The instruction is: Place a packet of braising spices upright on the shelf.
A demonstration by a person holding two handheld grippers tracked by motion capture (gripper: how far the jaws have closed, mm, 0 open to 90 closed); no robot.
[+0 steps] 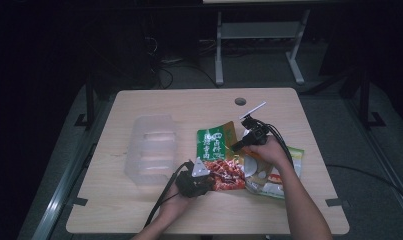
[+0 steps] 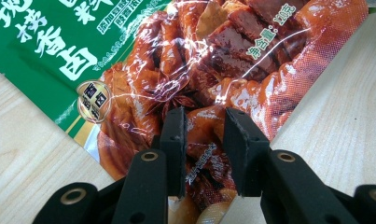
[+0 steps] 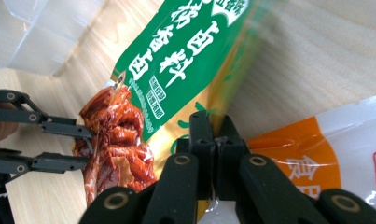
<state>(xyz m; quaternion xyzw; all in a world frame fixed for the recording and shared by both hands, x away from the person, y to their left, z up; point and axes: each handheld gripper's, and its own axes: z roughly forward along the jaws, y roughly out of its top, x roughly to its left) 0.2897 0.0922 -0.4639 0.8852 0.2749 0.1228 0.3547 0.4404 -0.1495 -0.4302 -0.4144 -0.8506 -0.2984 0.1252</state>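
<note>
— At the table's [image 1: 139,210] centre, what am I seeing?

— I'm looking at the clear plastic tray [image 1: 151,149] at nine o'clock, then the green-and-red packet [image 1: 219,150] running long from twelve to six. I'm pinching its right edge with the right gripper [image 1: 237,146], jaws clenched on the film.

— And the left gripper [image 1: 201,175]?

— I'm straddling the packet's six o'clock end, jaws parted, not gripping. The left gripper view is showing that gap; the high view isn't. The orange-and-white packet [image 1: 274,177] is lying at four o'clock.

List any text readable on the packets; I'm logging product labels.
Green packet: "香卤" in large white characters.
Same packet: "卤料", partly cut off.
Its red part: "净含量", figures blurred.
White and orange packet: one cut-off character, unreadable.
Other small print: too blurred.
</note>
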